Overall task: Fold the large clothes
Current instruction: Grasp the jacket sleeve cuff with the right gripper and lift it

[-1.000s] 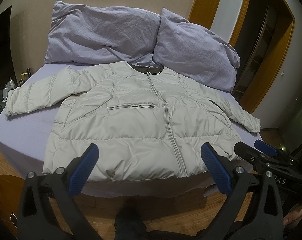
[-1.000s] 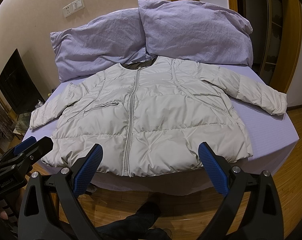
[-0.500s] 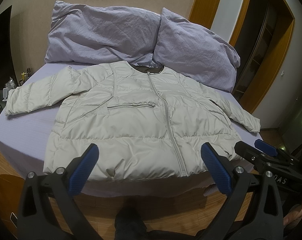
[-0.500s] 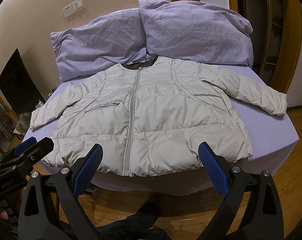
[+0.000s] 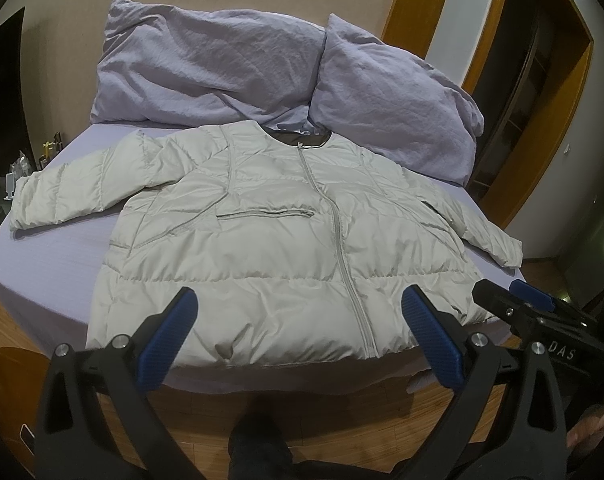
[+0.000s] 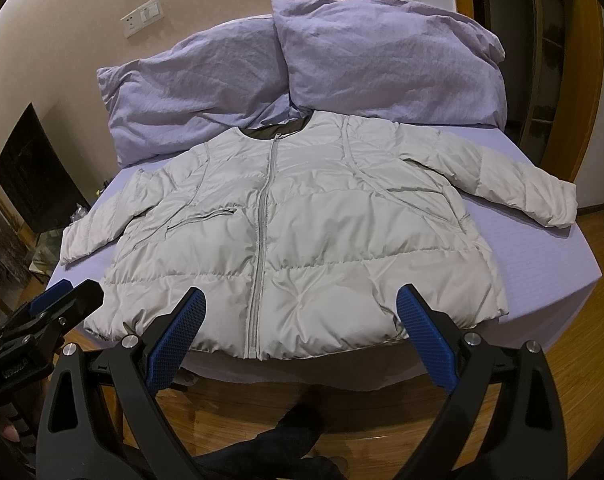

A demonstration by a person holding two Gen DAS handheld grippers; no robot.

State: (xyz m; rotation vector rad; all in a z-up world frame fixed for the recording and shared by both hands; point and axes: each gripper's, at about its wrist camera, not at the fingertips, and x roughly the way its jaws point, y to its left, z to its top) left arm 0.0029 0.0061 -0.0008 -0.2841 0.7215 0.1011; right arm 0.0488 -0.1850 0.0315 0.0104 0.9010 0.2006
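Note:
A pale grey puffer jacket (image 5: 270,240) lies flat, front up and zipped, on a lilac bed (image 5: 50,256), both sleeves spread out to the sides; it also shows in the right wrist view (image 6: 302,240). My left gripper (image 5: 298,312) is open and empty, hovering in front of the jacket's hem at the bed's near edge. My right gripper (image 6: 298,312) is open and empty too, before the hem. Each gripper shows in the other's view: the right one (image 5: 542,320) at right, the left one (image 6: 34,328) at left.
Two lilac pillows (image 5: 206,76) (image 5: 394,96) lean against the wall behind the jacket's collar. Wooden floor (image 6: 382,412) lies below the bed's near edge. A wooden door frame (image 5: 558,120) stands at right, a dark cabinet (image 6: 34,176) and small clutter at left.

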